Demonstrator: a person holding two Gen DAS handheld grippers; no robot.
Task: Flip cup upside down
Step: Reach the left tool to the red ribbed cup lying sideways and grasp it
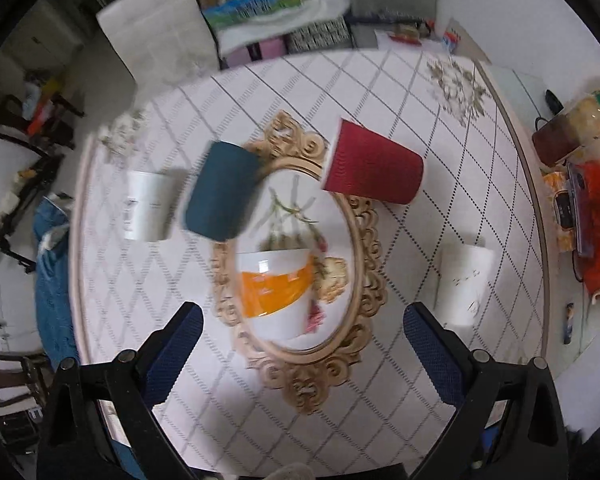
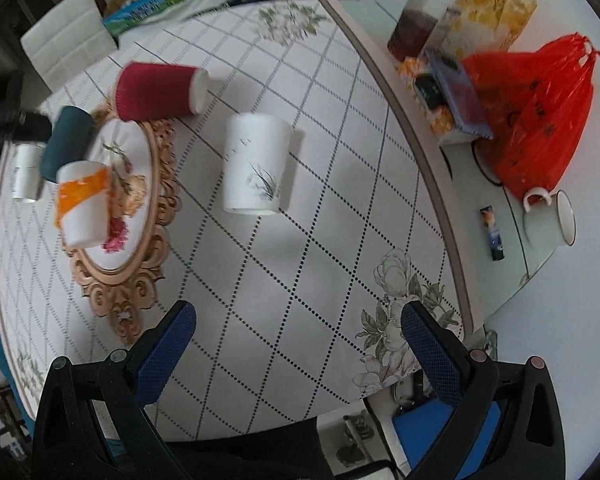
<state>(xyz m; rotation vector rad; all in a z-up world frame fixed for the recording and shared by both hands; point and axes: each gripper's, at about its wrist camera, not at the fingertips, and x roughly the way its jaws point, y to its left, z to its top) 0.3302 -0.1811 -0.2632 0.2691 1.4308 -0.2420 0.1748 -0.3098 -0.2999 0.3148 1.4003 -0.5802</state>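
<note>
Several cups stand on the checked tablecloth. An orange-banded white cup (image 1: 275,292) (image 2: 83,204) stands upside down on an ornate oval tray (image 1: 340,320) (image 2: 140,200). A dark red ribbed cup (image 1: 374,168) (image 2: 156,92) lies on its side at the tray's far edge. A teal cup (image 1: 220,192) (image 2: 66,148), a white cup at the left (image 1: 148,206) (image 2: 26,176) and a white cup with a grass print (image 1: 466,284) (image 2: 256,164) stand nearby. My left gripper (image 1: 302,320) is open above the orange-banded cup. My right gripper (image 2: 298,320) is open and empty, short of the grass-print cup.
Beyond the cloth's right edge lie a red plastic bag (image 2: 540,116), a jar of dark liquid (image 2: 416,28), a yellow packet (image 2: 492,4), a white enamel mug (image 2: 552,220) and a small dark stick (image 2: 492,234). Chairs (image 1: 160,28) and a printed box (image 1: 256,0) stand behind the table.
</note>
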